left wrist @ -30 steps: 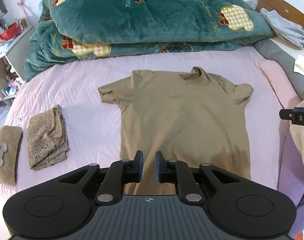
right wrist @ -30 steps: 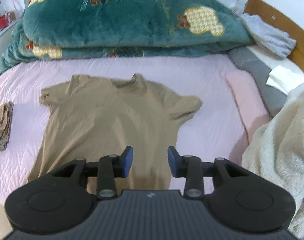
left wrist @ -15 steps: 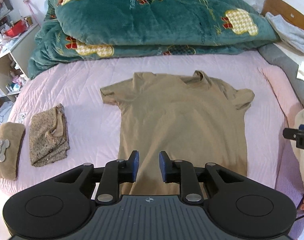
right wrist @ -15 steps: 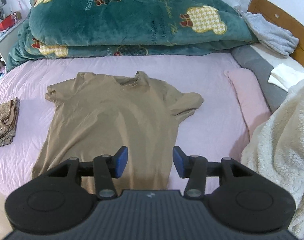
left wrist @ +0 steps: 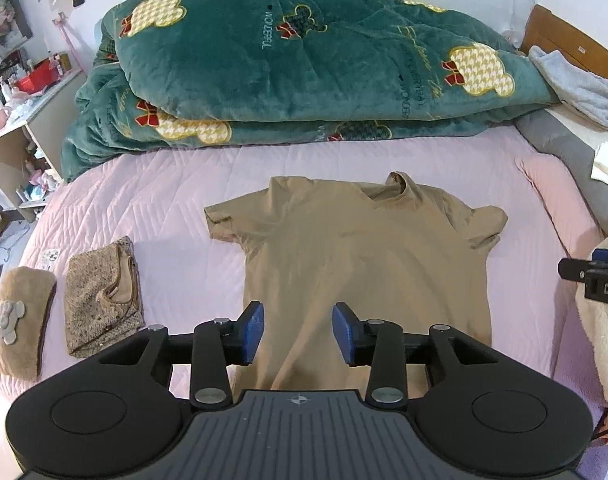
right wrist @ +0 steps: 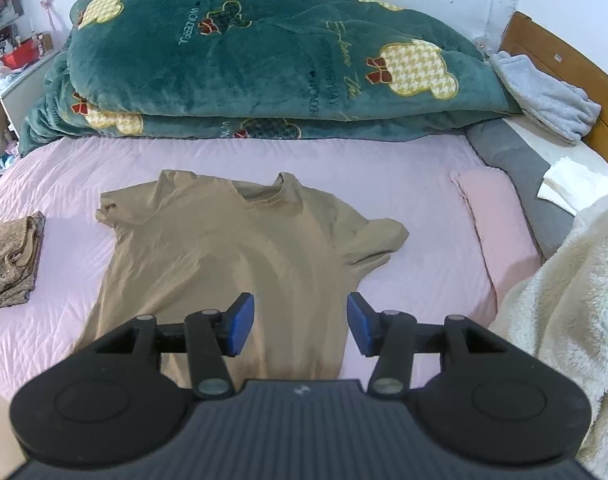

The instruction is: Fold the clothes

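A tan short-sleeved T-shirt (left wrist: pixel 364 256) (right wrist: pixel 232 252) lies spread flat on the pink bedspread (left wrist: pixel 152 208) (right wrist: pixel 64 176), collar toward the far side. My left gripper (left wrist: pixel 298 330) hovers above the shirt's lower hem, its jaws opening, nothing between the blue pads. My right gripper (right wrist: pixel 300 326) hangs over the shirt's lower right part, open and empty. Its black tip (left wrist: pixel 592 276) shows at the right edge of the left wrist view.
A folded speckled brown garment (left wrist: pixel 100 296) (right wrist: pixel 14 256) and a folded tan plush piece (left wrist: pixel 18 320) lie at the left. A big green quilt (left wrist: pixel 304 64) is piled at the back. A pink pillow (right wrist: pixel 492 216), grey cloth (right wrist: pixel 544 96) and white fleece (right wrist: pixel 564 300) sit to the right.
My left gripper's jaws have spread from nearly shut to well apart and it has lifted off the shirt's hem. The right gripper's jaws widened slightly. The shirt lies still.
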Action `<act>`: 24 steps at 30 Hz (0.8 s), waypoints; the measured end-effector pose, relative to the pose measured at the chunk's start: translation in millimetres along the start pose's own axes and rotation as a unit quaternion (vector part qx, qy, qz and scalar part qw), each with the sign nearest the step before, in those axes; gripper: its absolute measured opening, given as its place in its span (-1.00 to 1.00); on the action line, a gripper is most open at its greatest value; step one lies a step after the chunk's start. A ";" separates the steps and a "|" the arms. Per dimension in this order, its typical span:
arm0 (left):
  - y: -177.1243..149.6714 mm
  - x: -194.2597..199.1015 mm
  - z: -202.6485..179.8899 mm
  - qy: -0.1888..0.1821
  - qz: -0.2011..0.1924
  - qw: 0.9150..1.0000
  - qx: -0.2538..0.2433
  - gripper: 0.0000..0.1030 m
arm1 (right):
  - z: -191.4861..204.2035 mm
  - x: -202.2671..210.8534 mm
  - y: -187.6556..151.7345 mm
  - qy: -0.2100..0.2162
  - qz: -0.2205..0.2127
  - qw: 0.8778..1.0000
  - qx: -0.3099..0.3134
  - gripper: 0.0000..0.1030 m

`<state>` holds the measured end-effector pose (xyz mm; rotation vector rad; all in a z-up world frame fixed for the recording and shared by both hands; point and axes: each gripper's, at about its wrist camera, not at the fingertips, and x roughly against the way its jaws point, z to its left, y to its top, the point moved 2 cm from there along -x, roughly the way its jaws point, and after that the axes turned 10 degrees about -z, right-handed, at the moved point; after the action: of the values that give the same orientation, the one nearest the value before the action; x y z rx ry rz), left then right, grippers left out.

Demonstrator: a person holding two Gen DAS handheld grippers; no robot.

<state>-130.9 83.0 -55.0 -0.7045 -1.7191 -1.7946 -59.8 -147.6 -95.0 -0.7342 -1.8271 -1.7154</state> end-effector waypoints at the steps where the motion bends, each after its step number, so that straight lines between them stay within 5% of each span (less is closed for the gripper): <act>1: 0.6 -0.3 0.3 0.000 0.000 1.000 0.000 -0.19 | 1.3 -0.3 -0.7 0.001 0.001 1.000 0.001 0.00; 24: -3.7 -2.7 12.3 0.003 0.007 1.000 0.011 -0.18 | -2.8 3.1 3.1 -0.019 -0.019 1.000 0.016 0.00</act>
<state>-131.6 95.5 -59.0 -0.6999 -1.7246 -1.7638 -59.8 -150.2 -90.4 -0.7276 -1.9015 -1.7034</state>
